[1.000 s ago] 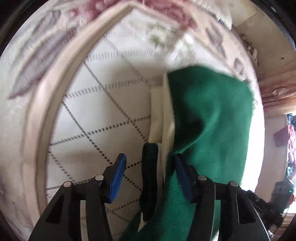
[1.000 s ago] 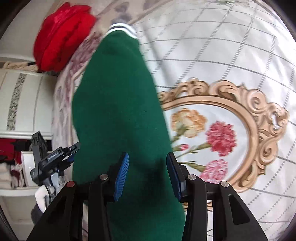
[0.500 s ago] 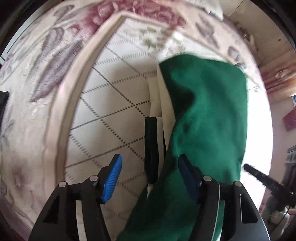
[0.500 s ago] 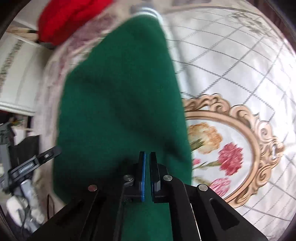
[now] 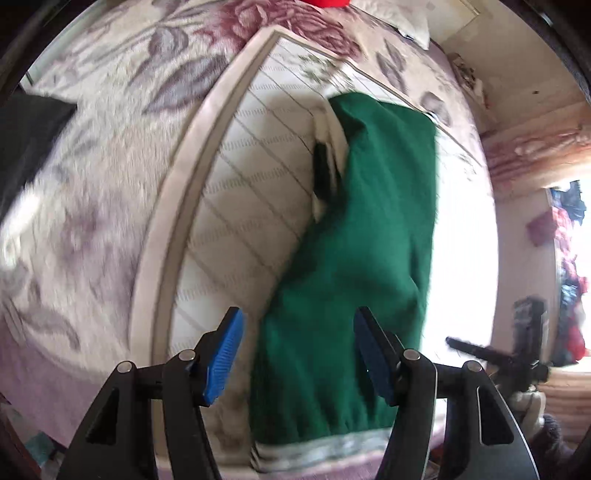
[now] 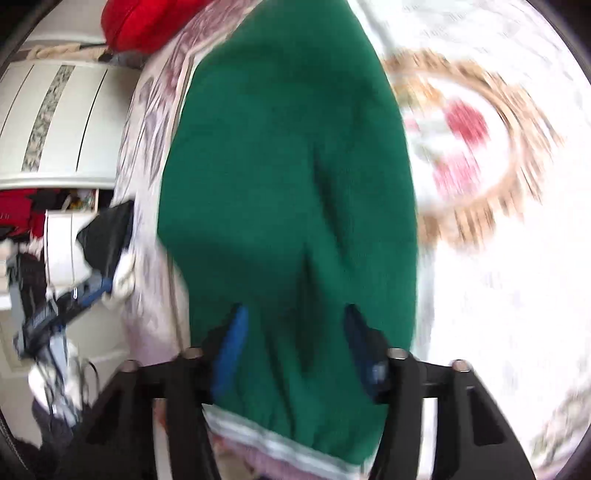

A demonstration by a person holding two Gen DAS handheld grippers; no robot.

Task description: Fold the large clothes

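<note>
A green sweater [image 5: 373, 221] with a white striped hem [image 5: 325, 448] lies folded lengthwise on the patterned bedspread [image 5: 240, 192]. Its dark cuff and white collar part [image 5: 325, 162] show at its left side. My left gripper [image 5: 297, 354] is open above the sweater's near end, holding nothing. In the right wrist view the sweater [image 6: 288, 177] fills the middle, its striped hem [image 6: 280, 448] nearest me. My right gripper [image 6: 295, 350] is open just over the cloth, empty.
A red garment [image 6: 147, 22] lies at the far end of the bed. A white wardrobe [image 6: 62, 122] and a heap of clothes [image 6: 33, 236] stand on the left. A floral medallion [image 6: 469, 147] marks the bedspread on the right. The other gripper [image 5: 498, 358] shows at the bed's edge.
My right gripper was shut on the sweater half a second ago and has let go and opened. Both grippers have pulled back toward the hem end, and the sweater now lies flat.
</note>
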